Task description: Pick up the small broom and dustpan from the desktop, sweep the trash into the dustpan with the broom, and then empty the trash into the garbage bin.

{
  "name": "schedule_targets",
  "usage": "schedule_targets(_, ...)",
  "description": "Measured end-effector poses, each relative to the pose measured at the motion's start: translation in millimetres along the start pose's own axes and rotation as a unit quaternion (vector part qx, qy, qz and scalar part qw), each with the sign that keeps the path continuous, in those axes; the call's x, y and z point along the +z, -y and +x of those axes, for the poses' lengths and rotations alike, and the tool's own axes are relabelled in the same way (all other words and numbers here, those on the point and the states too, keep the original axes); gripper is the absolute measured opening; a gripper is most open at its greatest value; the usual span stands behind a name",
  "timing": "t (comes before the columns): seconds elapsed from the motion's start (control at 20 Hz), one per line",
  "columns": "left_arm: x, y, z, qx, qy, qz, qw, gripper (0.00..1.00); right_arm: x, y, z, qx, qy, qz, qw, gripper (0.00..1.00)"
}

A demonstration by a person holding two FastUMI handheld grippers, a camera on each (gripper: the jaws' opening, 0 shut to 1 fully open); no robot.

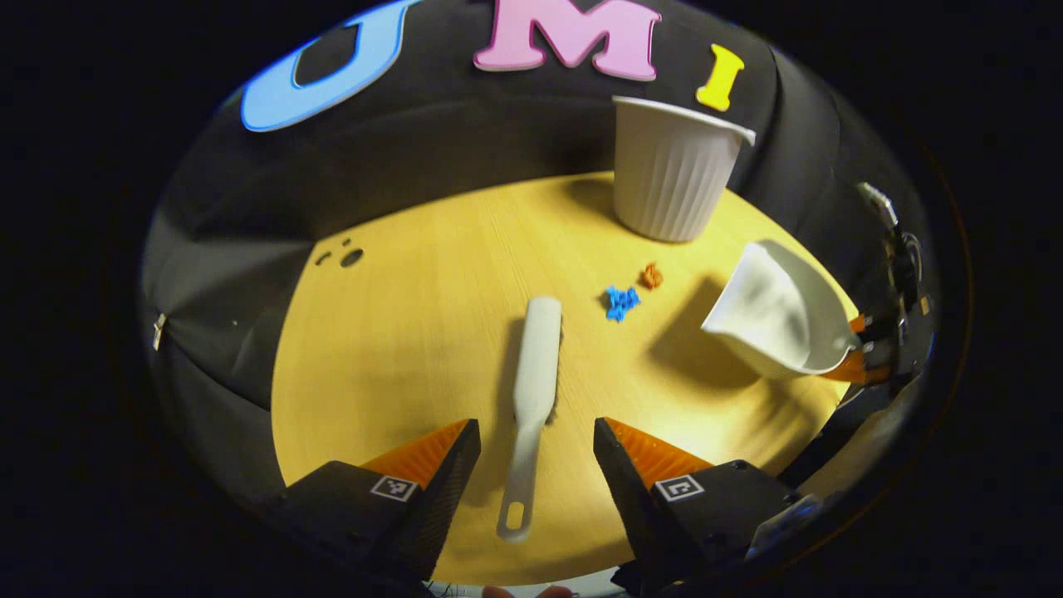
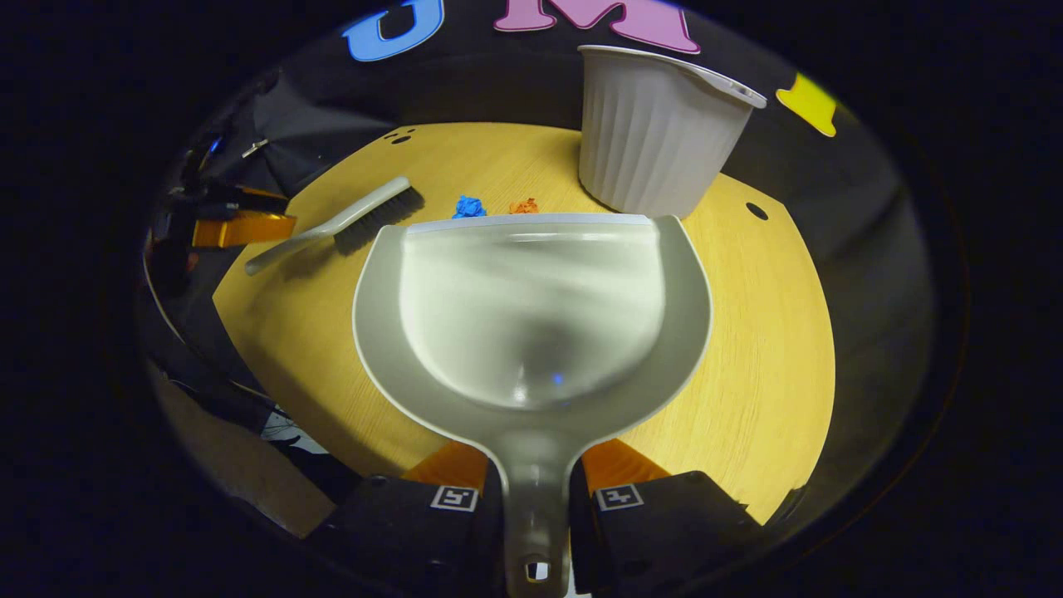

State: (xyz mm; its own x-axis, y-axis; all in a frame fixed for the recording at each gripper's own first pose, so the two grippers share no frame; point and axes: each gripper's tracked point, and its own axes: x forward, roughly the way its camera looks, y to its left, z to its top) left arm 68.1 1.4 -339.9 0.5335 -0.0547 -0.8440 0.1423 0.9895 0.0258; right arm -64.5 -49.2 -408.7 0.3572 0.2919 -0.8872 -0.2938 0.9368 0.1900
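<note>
A round wooden desk (image 1: pixel 399 349) inside a dark booth. The right tongs (image 2: pixel 536 486) are clamped on the handle of a pale dustpan (image 2: pixel 531 307), both fingers pressing its sides, so the pan juts straight forward. In the left gripper view the same dustpan (image 1: pixel 772 311) hangs tilted above the desk's right side and casts a shadow, so it appears lifted clear of the surface — ready to be set down behind the trash.

The left tongs (image 1: pixel 536 453) are spread wide apart and hold nothing. They hover low over the near end of the desk, one finger on either side of the handle of the small broom (image 1: pixel 536 374), which lies flat and points away from the camera. That straddling pose suggests the next step is to close on the handle.

Two scraps of trash sit near the broom's head: a blue scrap (image 1: pixel 621 301) and, just beyond it, an orange scrap (image 1: pixel 652 276). The ribbed white bin (image 1: pixel 674 170) stands upright at the far edge, near the scraps — a short carry for emptying the pan.
</note>
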Motion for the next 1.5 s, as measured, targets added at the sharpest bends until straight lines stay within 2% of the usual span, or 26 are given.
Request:
schedule_targets(0.15, -18.2, -3.4, 27.5, -0.001, -0.042, -0.009, 0.999, 0.84, -3.6, 5.1, -8.9, -0.009, 0.003, 0.007, 1.000, 0.36)
schedule_targets(0.35, -39.2, -6.1, 53.8, -0.005, -0.083, -0.022, 0.996, 0.82, -10.6, 5.3, -18.0, -0.018, 0.002, -0.002, 1.000, 0.36)
schedule_targets(0.65, -50.9, -2.5, 71.4, -0.014, -0.117, -0.034, 0.992, 0.70, -24.4, -0.6, -23.2, -0.017, -0.011, -0.021, 1.000, 0.36)
schedule_targets(0.7, -47.6, -4.9, 73.2, -0.009, -0.115, -0.031, 0.993, 0.67, -26.9, -1.7, -23.4, -0.015, -0.016, -0.023, 0.999, 0.36)
schedule_targets(0.75, -46.1, -6.9, 74.4, -0.002, -0.115, -0.027, 0.993, 0.63, -29.8, -2.8, -22.9, -0.012, -0.021, -0.025, 0.999, 0.31)
schedule_targets(0.8, -44.5, -8.6, 77.0, -0.001, -0.118, -0.023, 0.993, 0.53, -31.2, -4.6, -23.1, -0.009, -0.024, -0.027, 0.999, 0.36)
schedule_targets(0.85, -45.2, -8.5, 77.5, -0.003, -0.121, -0.018, 0.993, 0.49, -32.5, -5.9, -23.4, -0.005, -0.028, -0.031, 0.999, 0.36)
schedule_targets(0.9, -42.4, -8.4, 79.3, -0.001, -0.122, -0.009, 0.993, 0.38, -33.2, -7.2, -23.3, -0.001, -0.031, -0.038, 0.999, 0.36)
schedule_targets(0.95, -42.9, -9.7, 77.9, 0.001, -0.125, -0.005, 0.992, 0.32, -35.0, -9.0, -24.5, 0.005, -0.040, -0.044, 0.998, 0.36)
schedule_targets(1.05, -28.4, -11.0, 75.4, 0.005, -0.111, 0.004, 0.994, 0.28, -38.1, -13.0, -26.4, 0.024, -0.069, -0.052, 0.996, 0.36)
schedule_targets(1.25, 27.3, -9.2, 71.9, 0.011, -0.056, 0.015, 0.998, 0.26, -28.4, -6.2, -25.1, 0.033, -0.117, -0.085, 0.989, 0.36)
schedule_targets(1.5, 70.9, 8.2, 94.4, 0.000, -0.045, 0.049, 0.998, 0.27, -18.3, 5.3, -3.8, 0.037, -0.161, -0.100, 0.981, 0.36)
